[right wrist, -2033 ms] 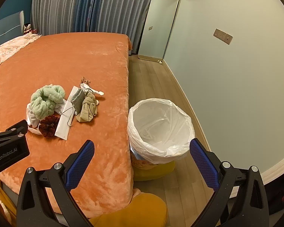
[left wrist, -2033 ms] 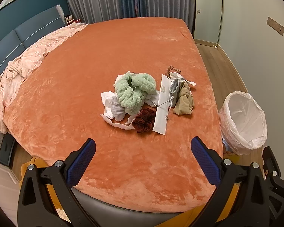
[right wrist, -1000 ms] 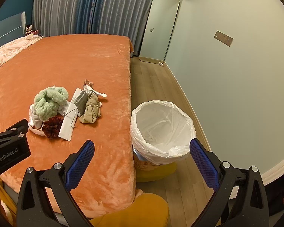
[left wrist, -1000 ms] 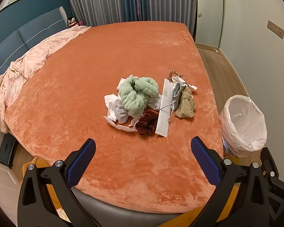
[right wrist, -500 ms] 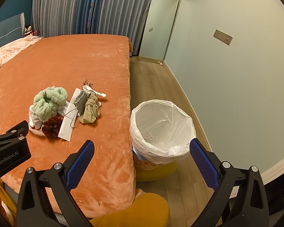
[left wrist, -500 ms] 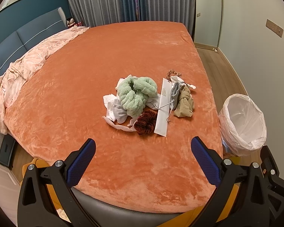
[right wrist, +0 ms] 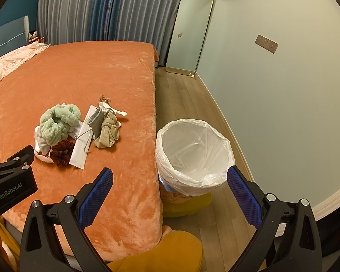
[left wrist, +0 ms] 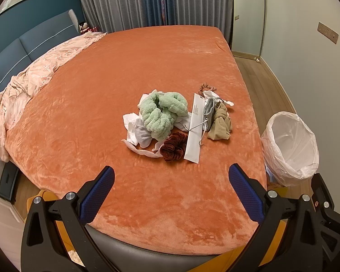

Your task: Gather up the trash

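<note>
Barely anything shifts across these last two seconds: both views only drift a touch, and the pile lies untouched on the orange bed (left wrist: 83, 104). The left gripper (left wrist: 170, 192) hangs short of it, fingers spread wide and empty; the right gripper (right wrist: 170, 195) is just as wide, hovering over the bed's edge beside the lined bin (right wrist: 193, 154). The white wrapper (left wrist: 195, 128), crumpled tissue (left wrist: 131, 125) and scrunchies sit mid-bed. By my reading, collection hasn't started; a reach comes next.

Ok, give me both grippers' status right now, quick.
Left gripper: open, holding nothing, above the bed.
Right gripper: open, holding nothing.
</note>
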`<action>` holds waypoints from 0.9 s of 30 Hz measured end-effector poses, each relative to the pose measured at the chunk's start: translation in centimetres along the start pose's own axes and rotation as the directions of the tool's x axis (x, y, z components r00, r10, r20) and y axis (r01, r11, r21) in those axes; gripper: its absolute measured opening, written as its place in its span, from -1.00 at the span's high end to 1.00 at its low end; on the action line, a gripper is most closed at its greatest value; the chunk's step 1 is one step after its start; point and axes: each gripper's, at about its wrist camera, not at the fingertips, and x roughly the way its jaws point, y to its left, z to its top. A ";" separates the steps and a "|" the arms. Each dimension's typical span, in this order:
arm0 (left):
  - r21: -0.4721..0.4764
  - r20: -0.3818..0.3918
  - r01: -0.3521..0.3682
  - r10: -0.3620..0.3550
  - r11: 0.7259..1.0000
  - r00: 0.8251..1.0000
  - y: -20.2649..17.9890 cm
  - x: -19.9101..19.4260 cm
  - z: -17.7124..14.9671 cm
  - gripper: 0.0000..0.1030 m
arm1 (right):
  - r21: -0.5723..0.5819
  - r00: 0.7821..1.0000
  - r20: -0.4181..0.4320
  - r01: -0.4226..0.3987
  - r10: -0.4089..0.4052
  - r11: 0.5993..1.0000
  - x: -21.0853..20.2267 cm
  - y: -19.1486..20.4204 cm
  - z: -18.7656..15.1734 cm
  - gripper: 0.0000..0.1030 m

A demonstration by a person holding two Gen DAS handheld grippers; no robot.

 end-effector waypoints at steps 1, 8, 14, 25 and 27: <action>0.000 0.001 0.000 0.000 1.000 1.000 0.0 0.0 0.0 -0.86 | 0.002 1.000 0.000 -0.002 0.002 1.000 0.0 0.0 0.0 -0.87; 0.003 0.001 0.000 0.000 1.000 1.000 0.0 0.0 0.0 -0.86 | 0.002 1.000 -0.001 -0.001 0.001 1.000 0.0 0.0 0.0 -0.87; -0.002 0.001 -0.001 0.001 1.000 1.000 0.0 0.0 0.0 -0.86 | 0.010 1.000 -0.001 0.001 -0.001 1.000 0.1 -0.2 -0.1 -0.87; 0.006 -0.001 0.005 -0.005 1.000 1.000 -0.4 0.2 -0.1 -0.86 | 0.011 1.000 -0.004 0.009 -0.009 1.000 0.3 -0.2 -0.2 -0.87; 0.007 0.000 0.005 -0.005 1.000 1.000 -0.4 0.2 -0.1 -0.86 | 0.012 1.000 -0.004 0.008 -0.008 1.000 0.3 -0.2 -0.2 -0.87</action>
